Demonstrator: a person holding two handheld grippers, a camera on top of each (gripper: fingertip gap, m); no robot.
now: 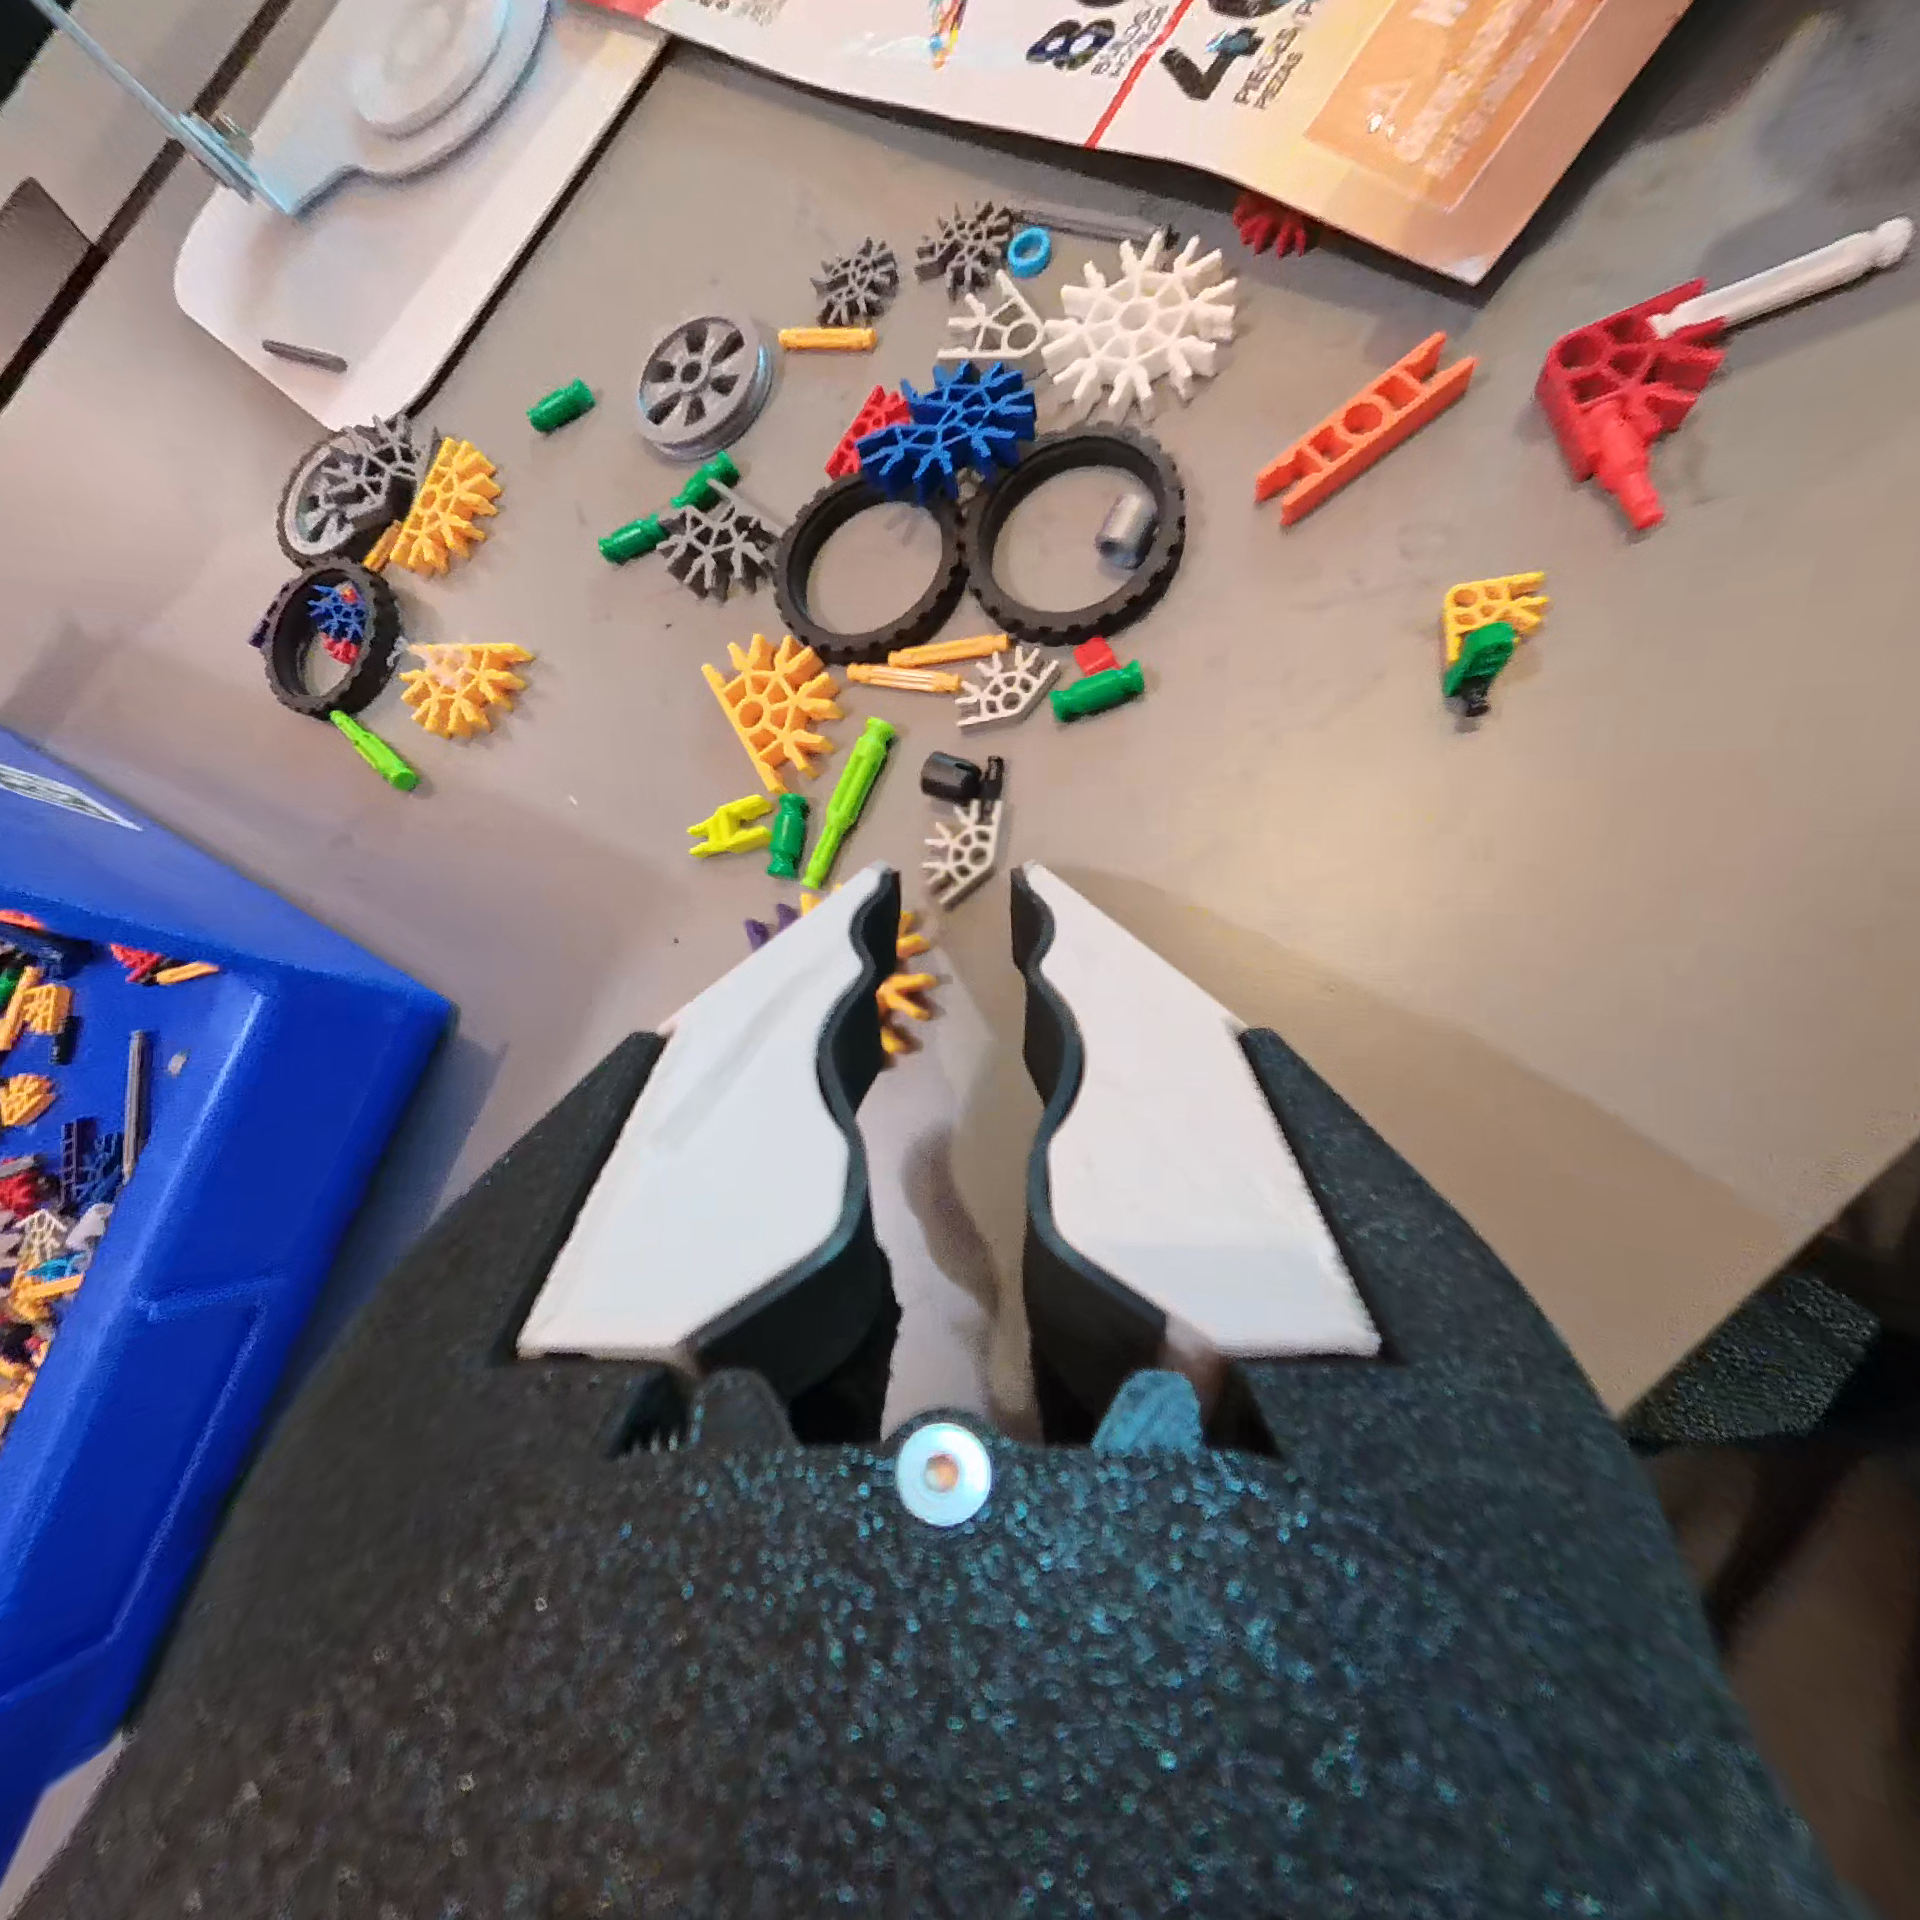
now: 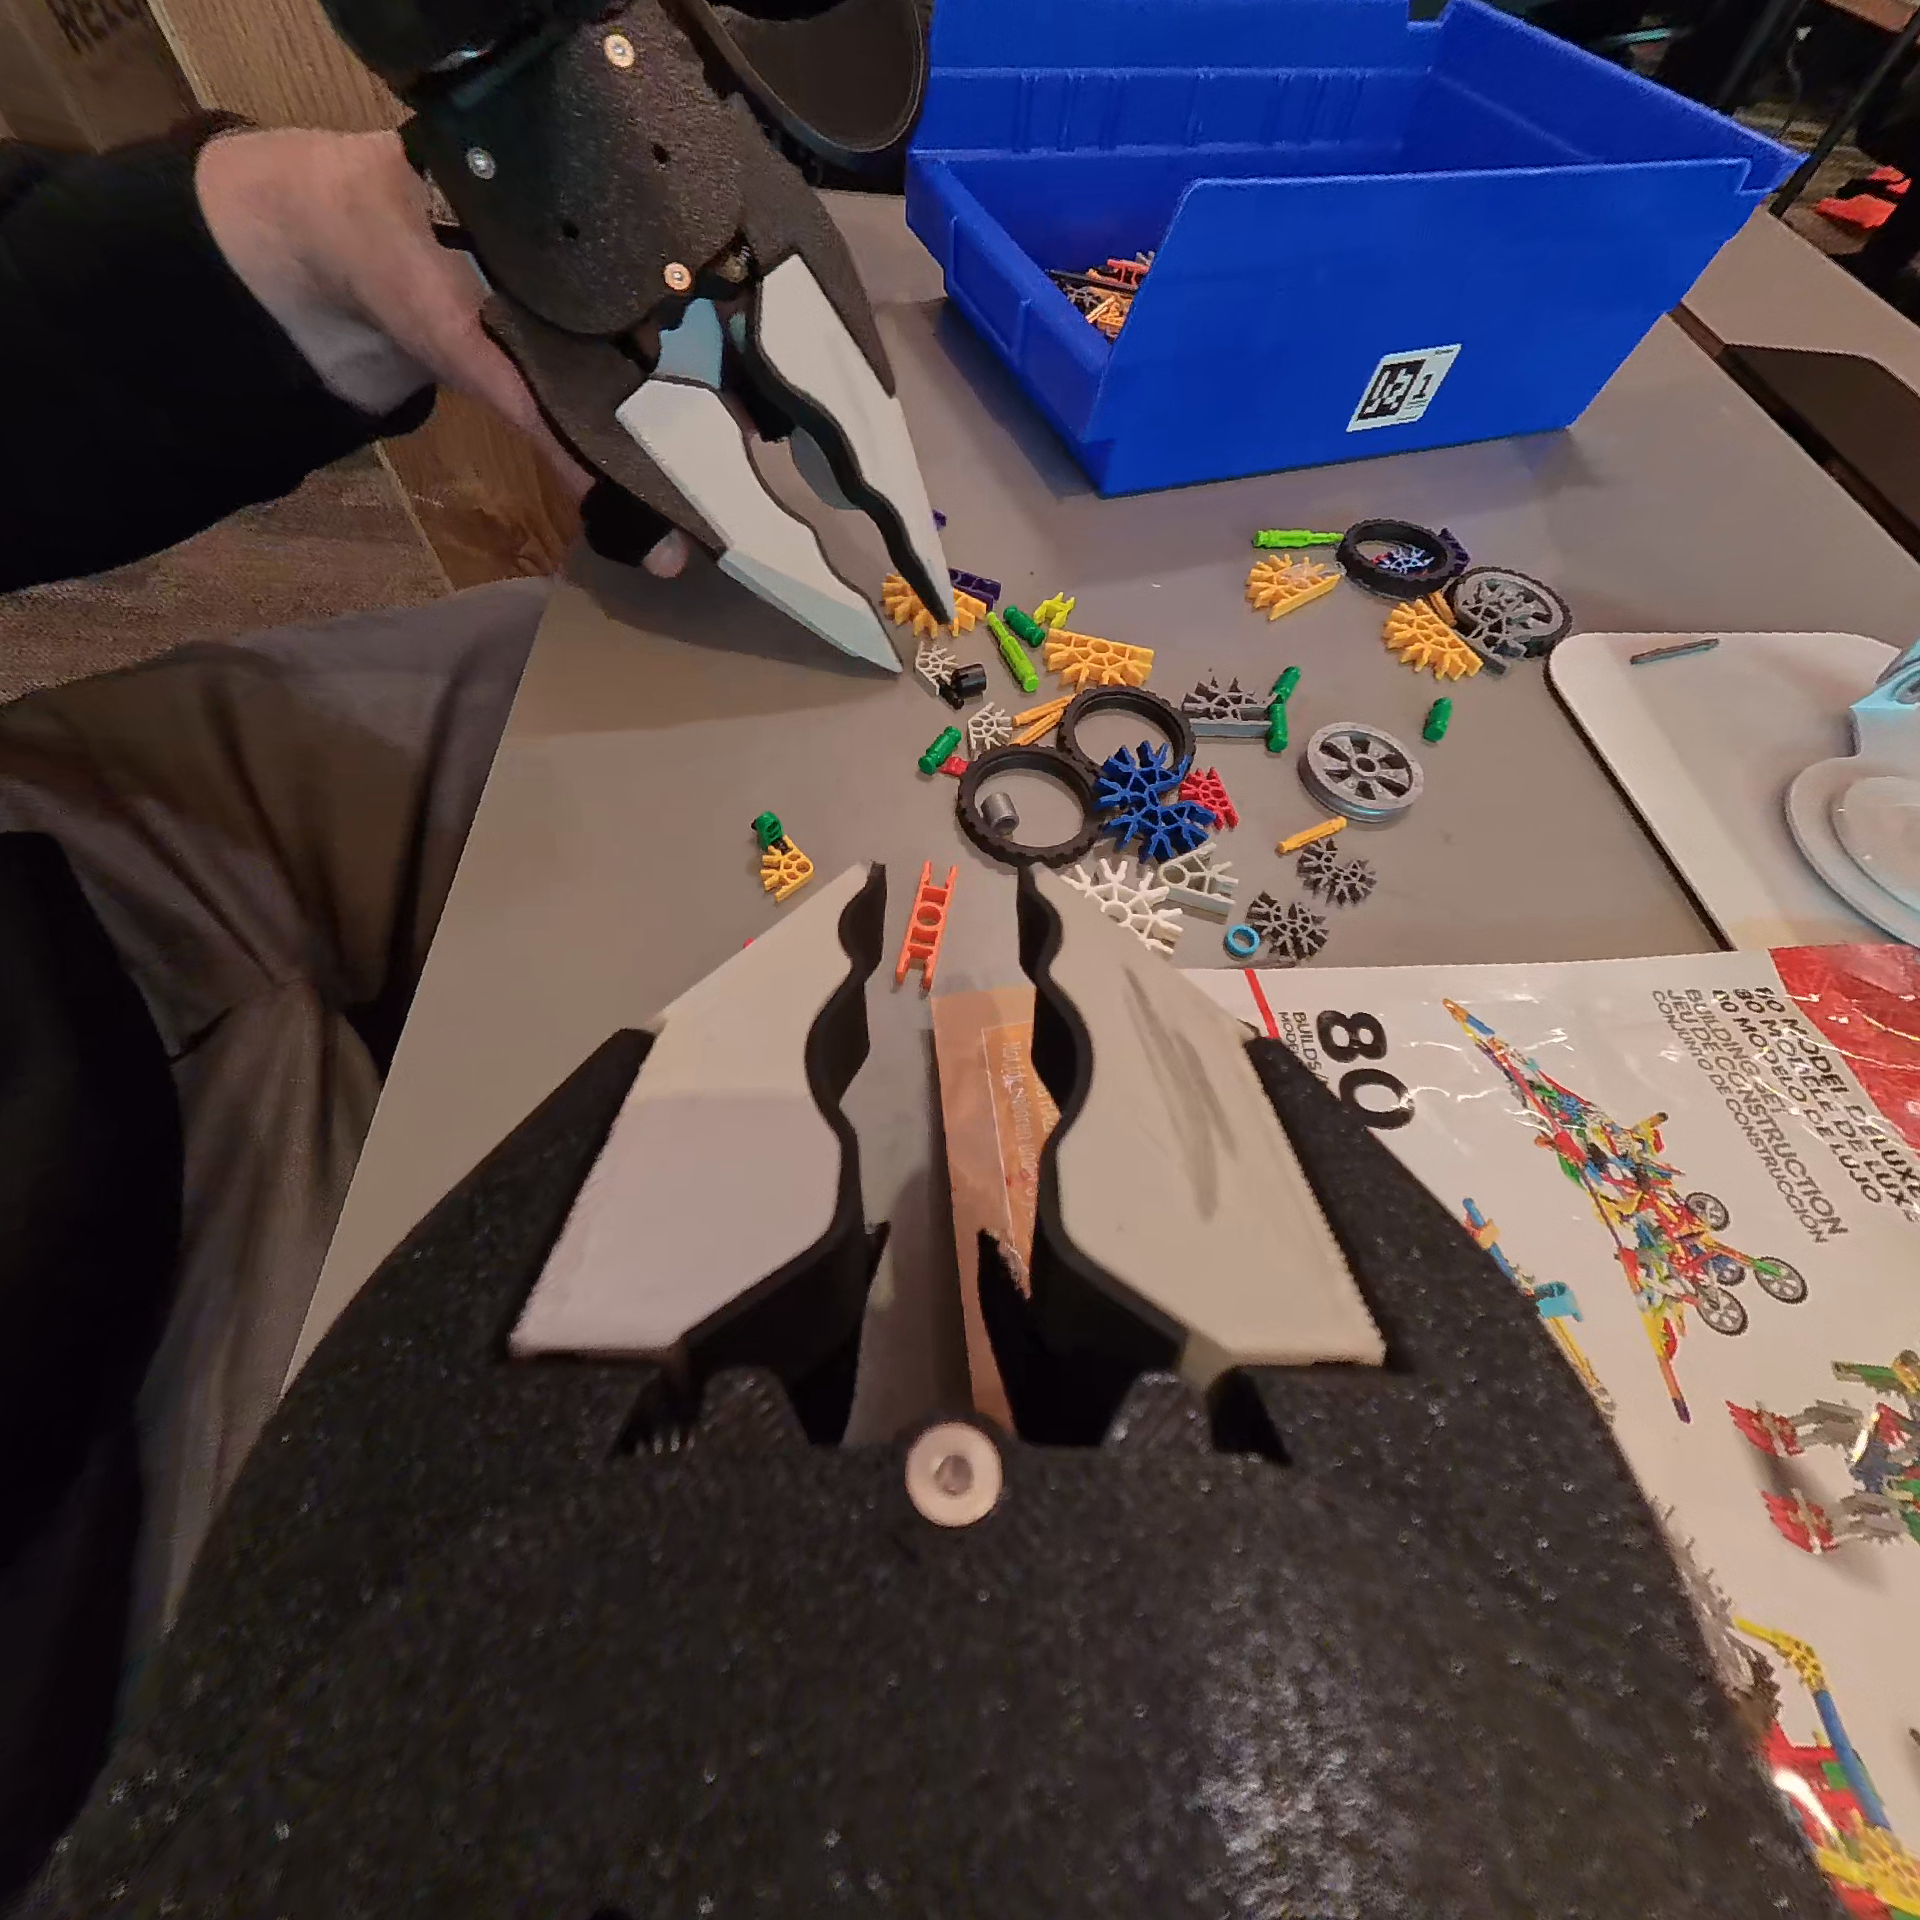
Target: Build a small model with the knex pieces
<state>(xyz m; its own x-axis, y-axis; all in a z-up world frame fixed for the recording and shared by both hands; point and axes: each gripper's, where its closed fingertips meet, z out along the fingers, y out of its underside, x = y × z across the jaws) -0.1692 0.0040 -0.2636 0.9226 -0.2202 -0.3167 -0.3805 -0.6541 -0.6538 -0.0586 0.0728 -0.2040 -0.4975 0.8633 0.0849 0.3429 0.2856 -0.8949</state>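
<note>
- Instruction sheet point(image 2: 1621, 1195), at 4 o'clock on the surface point(image 2: 644, 790): large black and red printed writing.
- Blue bin point(image 2: 1299, 343), at 1 o'clock: white sticker point(image 2: 1403, 388) bearing a square code marker and a digit.

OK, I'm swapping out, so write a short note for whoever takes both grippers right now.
Left gripper: open, empty, tips down at the near end of the loose pieces, over a yellow connector and beside a white connector.
Right gripper: open, empty, above the table, an orange piece just past its tips.
Blue bin: holds some pieces, at the table's far side from the right gripper.
Two black tyres, a blue connector and a grey wheel lie among the scatter.
Booklet: under the right gripper's side.
Nothing is held.
</note>
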